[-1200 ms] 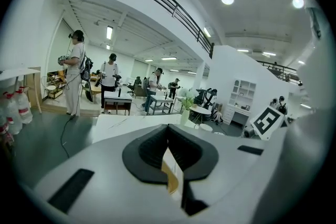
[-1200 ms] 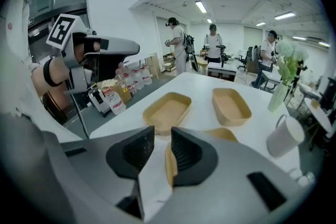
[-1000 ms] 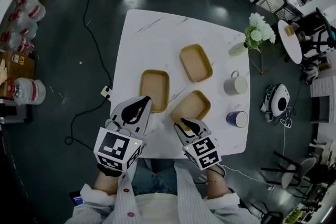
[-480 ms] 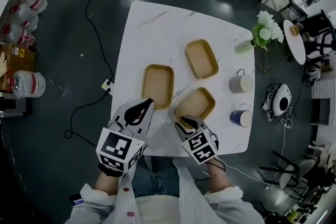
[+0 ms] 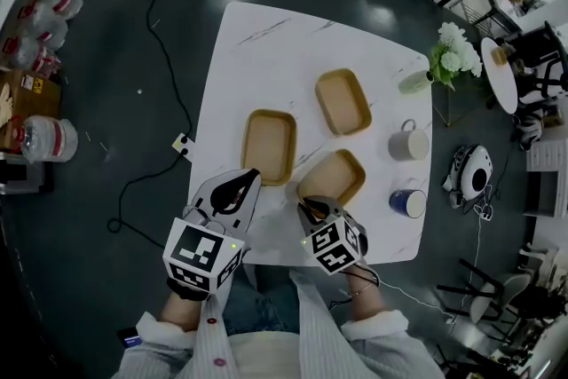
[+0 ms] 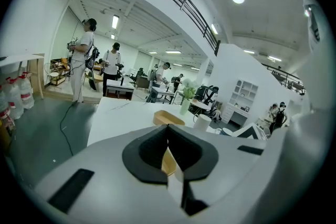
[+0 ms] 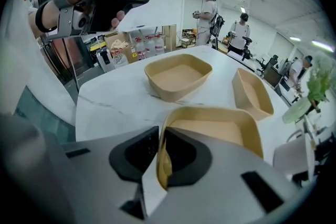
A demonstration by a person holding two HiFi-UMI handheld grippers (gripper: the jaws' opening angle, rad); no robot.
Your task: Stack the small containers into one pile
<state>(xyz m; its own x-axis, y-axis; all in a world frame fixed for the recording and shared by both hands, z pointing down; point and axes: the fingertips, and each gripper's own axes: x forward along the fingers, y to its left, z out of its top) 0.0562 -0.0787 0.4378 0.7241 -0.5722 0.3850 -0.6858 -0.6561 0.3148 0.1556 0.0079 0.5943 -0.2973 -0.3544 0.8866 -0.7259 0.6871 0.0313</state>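
Right gripper view: tan round-cornered container [image 7: 210, 131], rim seemingly pinched by tongs [image 7: 159, 136].

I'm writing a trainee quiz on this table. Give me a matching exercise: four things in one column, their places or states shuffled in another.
1 near container
2 left container
3 grey mug
4 blue mug

A by the right near corner of the table
B rim clamped by the right gripper
C rim clamped by the left gripper
D just beyond the blue mug

Pairs: 1-B, 2-C, 3-D, 4-A
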